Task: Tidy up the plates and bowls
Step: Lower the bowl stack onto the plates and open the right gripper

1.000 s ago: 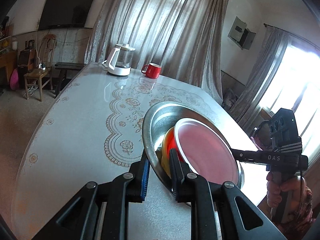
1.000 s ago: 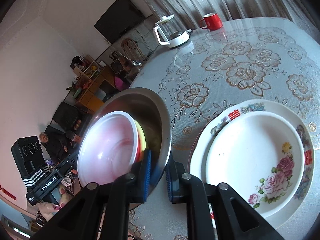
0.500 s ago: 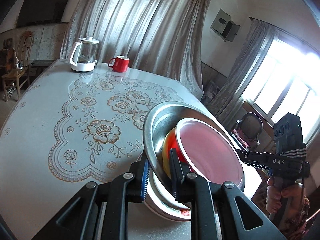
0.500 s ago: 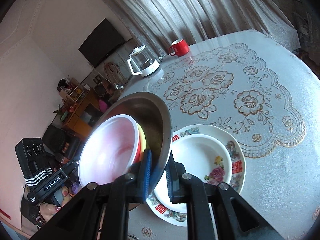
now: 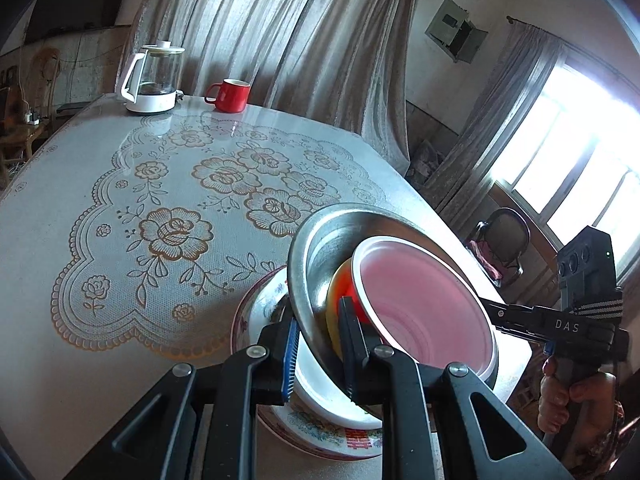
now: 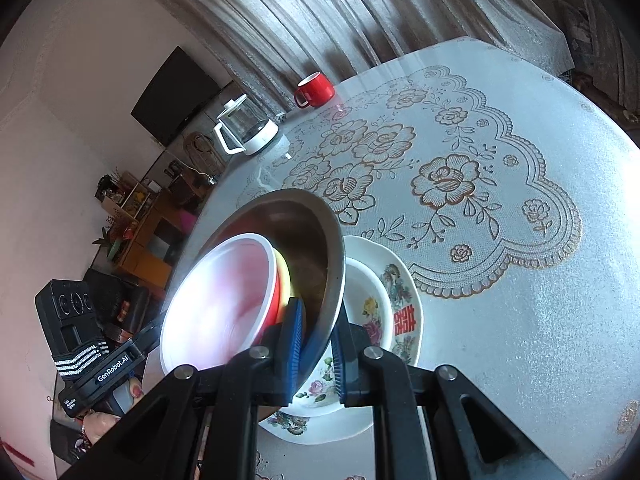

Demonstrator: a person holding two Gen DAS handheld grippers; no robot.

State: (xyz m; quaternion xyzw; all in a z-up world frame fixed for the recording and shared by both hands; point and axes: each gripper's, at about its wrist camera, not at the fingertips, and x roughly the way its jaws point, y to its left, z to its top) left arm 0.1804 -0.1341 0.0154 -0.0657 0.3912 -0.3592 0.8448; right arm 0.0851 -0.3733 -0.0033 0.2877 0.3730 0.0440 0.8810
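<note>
A steel bowl (image 5: 316, 248) (image 6: 316, 240) holds a yellow bowl (image 5: 334, 292) (image 6: 286, 276) and a red bowl with a white-pink inside (image 5: 420, 300) (image 6: 224, 300). My left gripper (image 5: 318, 340) is shut on the steel bowl's near rim. My right gripper (image 6: 316, 340) is shut on the opposite rim. The nested bowls hang just above two stacked floral plates (image 5: 256, 300) (image 6: 404, 304) on the table; whether they touch is unclear.
A glass kettle on a white base (image 5: 154, 80) (image 6: 246, 128) and a red mug (image 5: 230, 96) (image 6: 316, 88) stand at the table's far end. The lace-patterned tablecloth (image 5: 160, 208) (image 6: 500, 184) covers the table. A chair (image 5: 504, 240) stands beyond the right edge.
Both grippers carried the nested bowls across the table toward the stacked plates and lowered them over the plates. Both stay shut on the steel rim.
</note>
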